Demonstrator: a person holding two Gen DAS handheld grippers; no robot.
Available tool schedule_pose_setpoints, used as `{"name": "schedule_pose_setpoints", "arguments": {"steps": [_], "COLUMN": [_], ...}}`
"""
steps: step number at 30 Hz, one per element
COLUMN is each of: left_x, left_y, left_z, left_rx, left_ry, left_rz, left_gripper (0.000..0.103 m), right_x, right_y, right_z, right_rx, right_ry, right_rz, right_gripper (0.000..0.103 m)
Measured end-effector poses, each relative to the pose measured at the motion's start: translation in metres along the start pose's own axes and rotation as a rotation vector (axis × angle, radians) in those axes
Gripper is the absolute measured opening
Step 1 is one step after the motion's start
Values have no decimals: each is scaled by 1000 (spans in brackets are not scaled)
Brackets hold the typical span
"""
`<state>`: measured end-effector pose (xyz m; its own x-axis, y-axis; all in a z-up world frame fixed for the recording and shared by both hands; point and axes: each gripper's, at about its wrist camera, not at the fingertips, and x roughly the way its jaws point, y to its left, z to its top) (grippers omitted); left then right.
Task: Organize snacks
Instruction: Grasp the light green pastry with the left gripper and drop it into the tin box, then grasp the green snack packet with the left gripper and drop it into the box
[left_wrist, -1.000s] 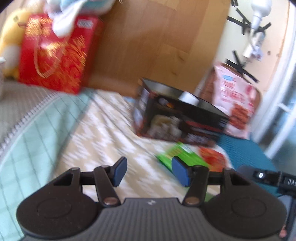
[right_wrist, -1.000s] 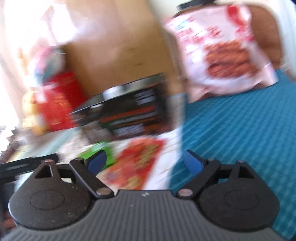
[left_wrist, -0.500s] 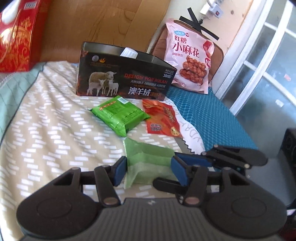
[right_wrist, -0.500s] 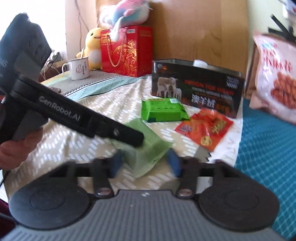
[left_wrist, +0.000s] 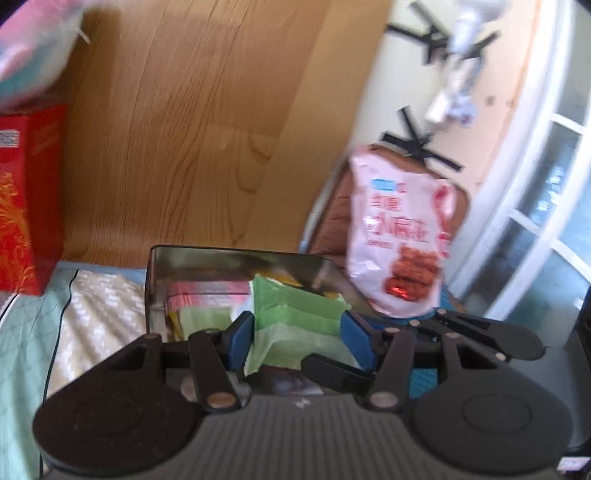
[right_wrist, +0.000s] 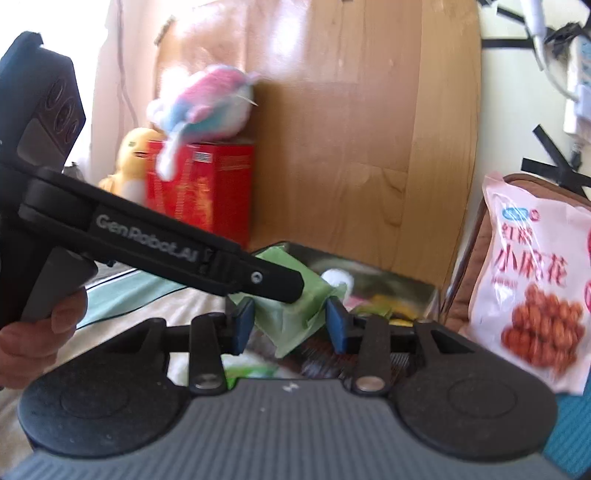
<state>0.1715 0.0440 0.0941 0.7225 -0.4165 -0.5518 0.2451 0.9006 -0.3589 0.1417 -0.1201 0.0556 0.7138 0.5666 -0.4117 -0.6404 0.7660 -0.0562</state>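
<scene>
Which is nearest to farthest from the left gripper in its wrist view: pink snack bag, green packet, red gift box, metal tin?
1. green packet, between the left gripper fingers.
2. metal tin, just ahead, below.
3. pink snack bag, behind the tin, right.
4. red gift box, far left.

I see a bed (left_wrist: 99, 306) with a beige patterned cover and pale green bedding at its left. A dark metal tin (left_wrist: 236, 266) sits on it, a red gift box (left_wrist: 29, 206) stands further left by the wooden headboard (left_wrist: 192, 129).

Sunlit wooden headboard (left_wrist: 192, 147), white-framed window (left_wrist: 535, 229)
</scene>
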Motion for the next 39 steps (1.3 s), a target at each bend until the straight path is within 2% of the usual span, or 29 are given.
{"name": "schedule_pose_setpoints", "arguments": {"steps": [3, 6, 7, 9, 11, 12, 15, 18, 20, 22, 25, 27, 29, 30, 32, 34, 35, 36, 37, 39], "left_x": [29, 41, 44, 51, 49, 41, 3, -30, -42, -44, -38, -30, -33, -33, -29, -30, -28, -28, -29, -31], "left_y": [15, 25, 27, 27, 27, 28, 40, 49, 54, 58, 59, 57, 50, 49, 47, 44, 45, 45, 46, 47], "left_z": [15, 21, 23, 26, 28, 25, 10, -20, -46, -72, -100, -109, -112, -112, -116, -119, -119, -120, -120, -122], "left_rx": [-40, -74, -79, -53, -20, -18, -80, -138, -177, -210, -249, -270, -263, -277, -310, -298, -297, -294, -292, -287], "left_ry": [43, 16, 5, -28, -81, -109, -184, -168, -120, -61, 32, 69, 67, 74, 89, 70, 76, 77, 81, 90], "left_rz": [18, 41, 66, 156, 254, 275, 222, 168, 148, 128, 103, 89, 97, 70, 27, 45, 43, 46, 43, 35], "left_gripper": [53, 59, 62, 77, 81, 81, 81, 80, 79, 77, 70, 67, 66, 66, 65, 63, 57, 52, 50, 42], "right_x": [27, 46, 51, 61, 63, 61, 30, -8, -25, -30, -27, -23, -16, -10, -5, -1, 2, 4, 3, -6], "right_y": [-22, -33, -33, -31, -30, -30, -32, -34, -34, -29, -22, -27, -34, -32, -23, -12, -8, -5, 2, 35], "right_z": [9, 15, 17, 18, 19, 19, 13, -5, -24, -43, -64, -69, -69, -68, -70, -73, -74, -76, -76, -77], "right_rx": [53, 76, 72, 53, 46, 48, 93, 148, 185, 183, 136, 172, 247, 262, 238, 173, 174, 205, 183, 0], "right_ry": [73, 93, 94, 80, 53, 33, -62, -106, -74, -13, 70, 106, 142, 168, 194, 203, 210, 234, 221, 221], "right_rz": [19, 19, 12, -34, -86, -105, -107, -3, 109, 164, 133, 123, 183, 220, 236, 229, 255, 319, 329, 283], "right_gripper": [44, 46, 48, 57, 66, 67, 71, 71, 71, 71, 71, 71, 71, 71, 71, 71, 71, 72, 72, 72]}}
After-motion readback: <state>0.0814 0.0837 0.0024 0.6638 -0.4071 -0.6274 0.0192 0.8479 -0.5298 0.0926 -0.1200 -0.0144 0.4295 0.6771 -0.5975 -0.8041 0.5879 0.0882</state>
